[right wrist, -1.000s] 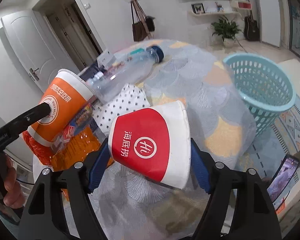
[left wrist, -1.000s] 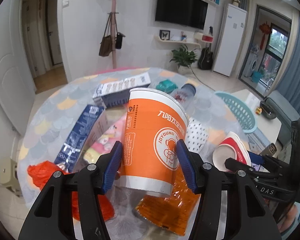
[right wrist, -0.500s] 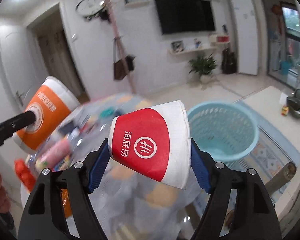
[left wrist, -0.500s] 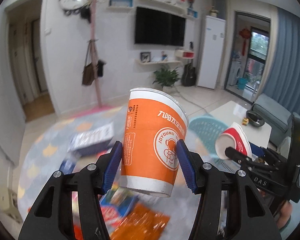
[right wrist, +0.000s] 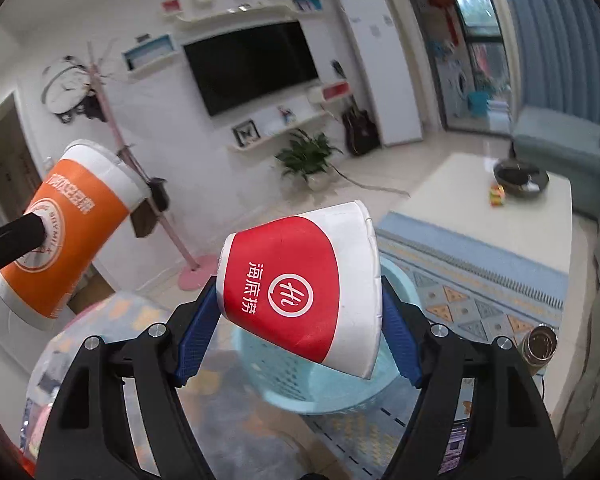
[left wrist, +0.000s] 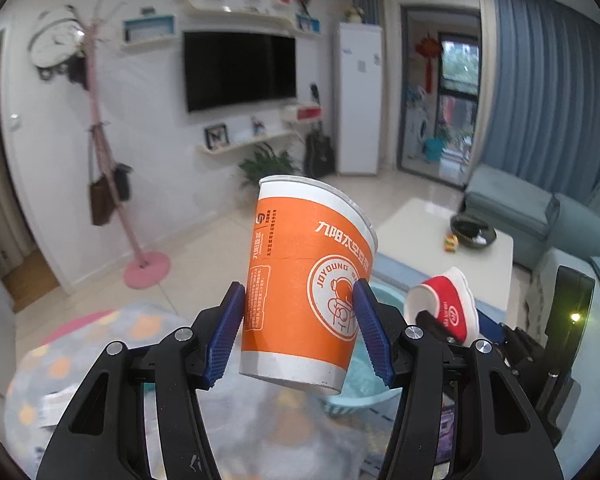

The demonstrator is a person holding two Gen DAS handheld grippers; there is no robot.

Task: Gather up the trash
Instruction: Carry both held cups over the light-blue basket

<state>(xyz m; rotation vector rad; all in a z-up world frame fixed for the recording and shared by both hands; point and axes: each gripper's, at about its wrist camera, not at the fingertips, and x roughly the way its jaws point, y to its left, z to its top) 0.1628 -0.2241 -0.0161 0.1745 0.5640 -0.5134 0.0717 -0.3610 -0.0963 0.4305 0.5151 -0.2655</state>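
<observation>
My left gripper [left wrist: 300, 336] is shut on an orange and white paper cup [left wrist: 304, 280], held upright in the air; the cup also shows in the right wrist view [right wrist: 64, 232]. My right gripper [right wrist: 300, 328] is shut on a red and white paper cup [right wrist: 300, 280], tilted on its side; it shows in the left wrist view [left wrist: 446, 300] too. Both cups hang above a light blue plastic basket [right wrist: 284, 376], whose rim shows below the left cup [left wrist: 360, 400].
The round table with a patterned cloth [left wrist: 100, 360] lies low on the left, with trash at its edge [right wrist: 36, 412]. A white coffee table [right wrist: 500, 216], a pink coat stand [left wrist: 140, 264], a patterned rug [right wrist: 480, 292] and a sofa [left wrist: 540, 216] stand beyond.
Both grippers have swung right, away from the littered table, carrying their cups until they hang over the blue basket. Both cups stay gripped.
</observation>
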